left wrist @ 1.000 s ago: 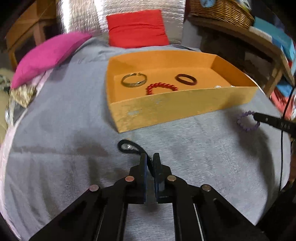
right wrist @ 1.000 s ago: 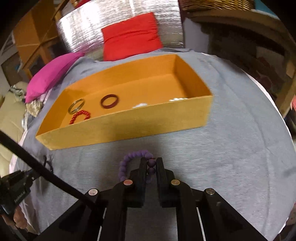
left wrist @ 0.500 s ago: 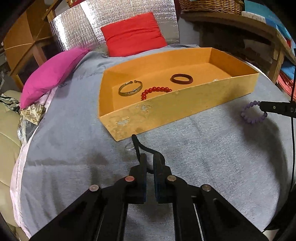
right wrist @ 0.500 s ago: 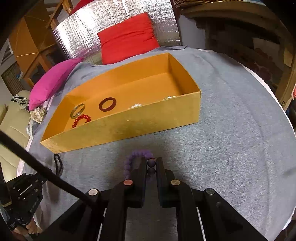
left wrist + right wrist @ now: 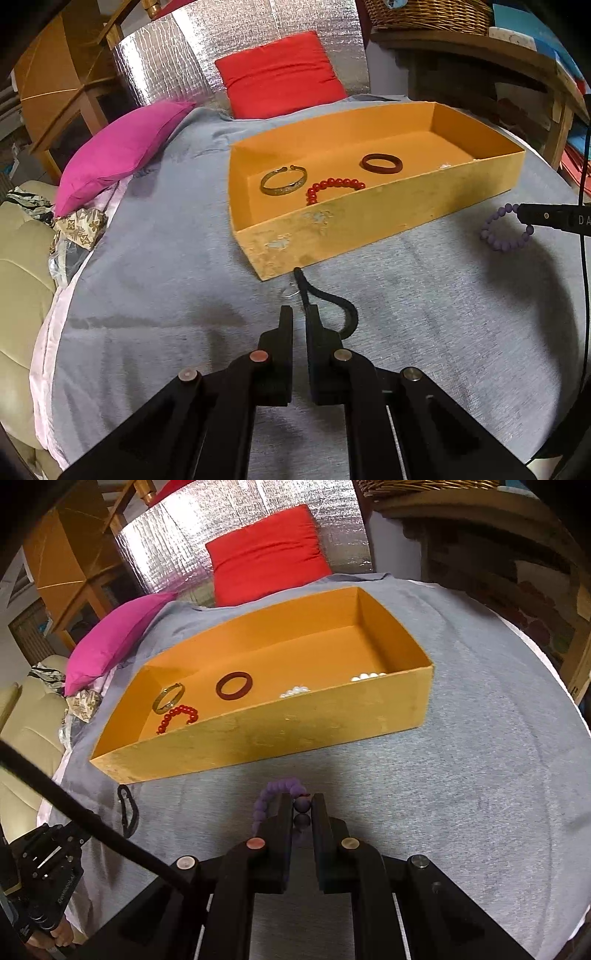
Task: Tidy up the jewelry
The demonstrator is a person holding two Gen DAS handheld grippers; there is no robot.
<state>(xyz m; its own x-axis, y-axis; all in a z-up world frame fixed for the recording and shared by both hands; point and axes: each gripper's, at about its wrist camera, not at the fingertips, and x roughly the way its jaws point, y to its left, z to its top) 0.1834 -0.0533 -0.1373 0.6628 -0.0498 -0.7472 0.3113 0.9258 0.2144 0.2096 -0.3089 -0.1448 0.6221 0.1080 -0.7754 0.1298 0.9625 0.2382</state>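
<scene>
An orange box (image 5: 369, 225) (image 5: 280, 738) stands on the grey cloth and holds a brass bangle (image 5: 283, 180), a red bead bracelet (image 5: 332, 187), a dark red ring bangle (image 5: 381, 163) and white pearls (image 5: 367, 676). My left gripper (image 5: 300, 314) is shut on a black cord bracelet (image 5: 332, 299), held above the cloth just short of the box's near corner. My right gripper (image 5: 300, 801) is shut on a purple bead bracelet (image 5: 275, 794) and holds it above the cloth in front of the box; this bracelet also shows in the left wrist view (image 5: 504, 229).
A pink cushion (image 5: 122, 147) and a red cushion (image 5: 280, 77) lie behind the box by a silver foil panel (image 5: 177, 66). A beige sofa (image 5: 18, 266) is at the left. Wooden shelving (image 5: 480, 48) with a wicker basket stands at the right.
Both grippers have lifted and drawn back with their bracelets, so the box looks lower and farther. The black cord now hangs off the cloth.
</scene>
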